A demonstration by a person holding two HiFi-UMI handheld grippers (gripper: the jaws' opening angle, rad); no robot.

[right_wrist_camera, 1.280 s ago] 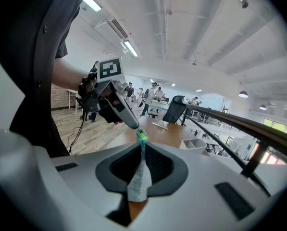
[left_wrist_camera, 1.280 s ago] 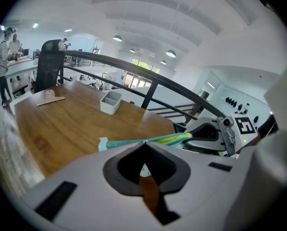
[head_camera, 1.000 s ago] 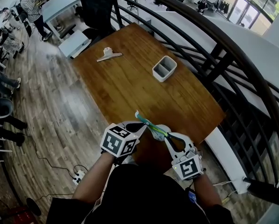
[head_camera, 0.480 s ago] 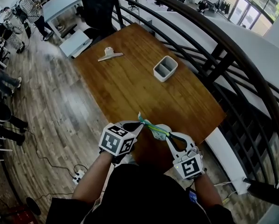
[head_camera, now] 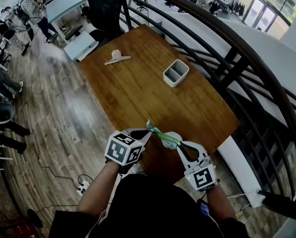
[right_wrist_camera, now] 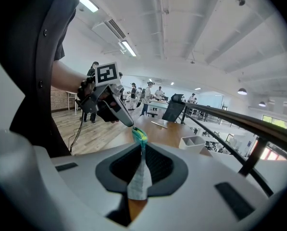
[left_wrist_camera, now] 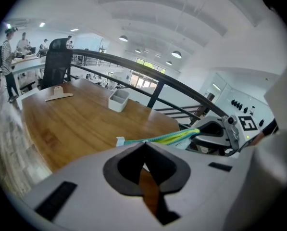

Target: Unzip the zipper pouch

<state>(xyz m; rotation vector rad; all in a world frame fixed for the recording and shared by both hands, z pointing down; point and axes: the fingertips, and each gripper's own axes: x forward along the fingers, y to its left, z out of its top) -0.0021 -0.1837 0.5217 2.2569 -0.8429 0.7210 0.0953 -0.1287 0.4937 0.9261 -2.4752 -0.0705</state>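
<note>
The zipper pouch [head_camera: 163, 136], striped teal, green and yellow, hangs stretched between both grippers above the table's near edge. My left gripper [head_camera: 148, 132] is shut on the pouch's [left_wrist_camera: 165, 138] top edge near its left end, and a small white tab [left_wrist_camera: 120, 141] sticks out past the jaws. Whether the pull itself is pinched is hidden. My right gripper [head_camera: 179, 145] is shut on the pouch's other end. In the right gripper view, grey checked fabric [right_wrist_camera: 137, 179] lies between the closed jaws under a teal edge [right_wrist_camera: 140, 135]. Each gripper shows in the other's view, the right gripper [left_wrist_camera: 219, 129] and the left gripper [right_wrist_camera: 125, 117].
On the wooden table [head_camera: 138, 90] stand a white two-compartment holder [head_camera: 175, 73] at the right and a pale clip-like tool [head_camera: 117, 59] at the far left. A dark curved railing [head_camera: 227, 38] runs along the table's right side. A black chair [head_camera: 104, 6] stands at the far end.
Almost nothing differs: both grippers keep their hold, and the pouch sits a touch lower and further right in the head view.
</note>
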